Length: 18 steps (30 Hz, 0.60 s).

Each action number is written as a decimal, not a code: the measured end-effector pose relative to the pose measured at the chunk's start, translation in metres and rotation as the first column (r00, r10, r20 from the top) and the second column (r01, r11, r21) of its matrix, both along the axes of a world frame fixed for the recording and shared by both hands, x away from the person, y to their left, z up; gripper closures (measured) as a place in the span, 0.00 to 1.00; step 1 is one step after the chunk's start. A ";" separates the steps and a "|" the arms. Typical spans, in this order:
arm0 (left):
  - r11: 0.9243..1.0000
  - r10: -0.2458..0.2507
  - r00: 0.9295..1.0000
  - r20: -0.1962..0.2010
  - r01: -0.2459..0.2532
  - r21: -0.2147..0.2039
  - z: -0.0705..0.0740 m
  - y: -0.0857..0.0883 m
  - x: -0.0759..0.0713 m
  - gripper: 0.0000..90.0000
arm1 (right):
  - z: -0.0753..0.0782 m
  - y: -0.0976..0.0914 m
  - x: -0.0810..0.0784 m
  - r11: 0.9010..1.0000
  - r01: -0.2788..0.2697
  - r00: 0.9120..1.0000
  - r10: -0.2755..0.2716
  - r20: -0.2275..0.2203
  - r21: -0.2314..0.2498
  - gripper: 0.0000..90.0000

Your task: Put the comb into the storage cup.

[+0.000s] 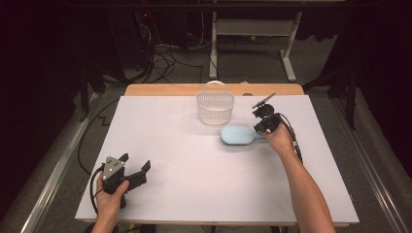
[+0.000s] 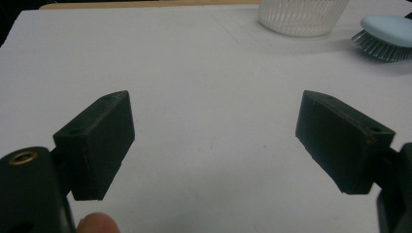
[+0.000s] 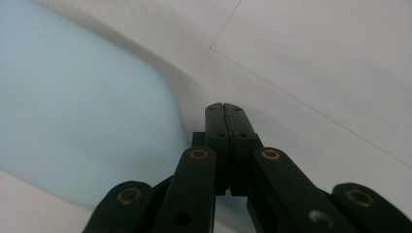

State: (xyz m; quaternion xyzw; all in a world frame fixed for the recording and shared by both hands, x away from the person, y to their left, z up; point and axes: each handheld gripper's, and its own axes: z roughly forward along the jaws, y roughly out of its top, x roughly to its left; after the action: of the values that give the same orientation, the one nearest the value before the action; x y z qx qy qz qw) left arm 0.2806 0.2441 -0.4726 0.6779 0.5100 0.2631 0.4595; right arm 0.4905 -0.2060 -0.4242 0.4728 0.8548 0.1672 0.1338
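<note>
Basket point(image 1: 215, 108) at table's point(image 1: 194, 184) far middle, brush point(image 1: 239, 135) just before it, rightward.

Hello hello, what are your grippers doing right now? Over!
Left gripper open, idle near table edge. Right gripper shut on blue brush handle. White basket just behind. Over.

A lab or recording room: a white-covered tabletop point(image 1: 160, 184) under dark surrounds, loose cables point(image 1: 165, 60) on the floor, metal desk legs point(image 1: 289, 53) behind.

- Pale blue plastic hairbrush point(image 1: 239, 135), bristles down on the white desk point(image 1: 194, 165)
- Clear ribbed plastic basket point(image 1: 215, 107) upright just behind it
</note>
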 end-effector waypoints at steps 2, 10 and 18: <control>1.000 -0.002 1.000 0.000 0.002 0.000 0.000 -0.001 0.000 0.17 | -0.001 0.000 -0.001 1.000 -0.004 1.000 0.004 -0.002 -0.003 1.00; 1.000 -0.004 1.000 -0.004 0.004 -0.002 0.000 -0.001 0.000 0.17 | -0.002 -0.004 -0.007 1.000 -0.003 1.000 0.003 -0.009 0.016 1.00; 1.000 0.006 1.000 -0.002 -0.006 -0.005 0.000 0.001 0.000 0.17 | -0.004 -0.006 -0.018 1.000 -0.008 1.000 0.008 -0.012 0.026 1.00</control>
State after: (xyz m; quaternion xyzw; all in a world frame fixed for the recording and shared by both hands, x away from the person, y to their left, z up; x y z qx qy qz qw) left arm 0.2802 0.2452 -0.4728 0.6755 0.5130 0.2627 0.4600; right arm 0.4724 -0.2121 -0.4284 0.4719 0.8552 0.1760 0.1219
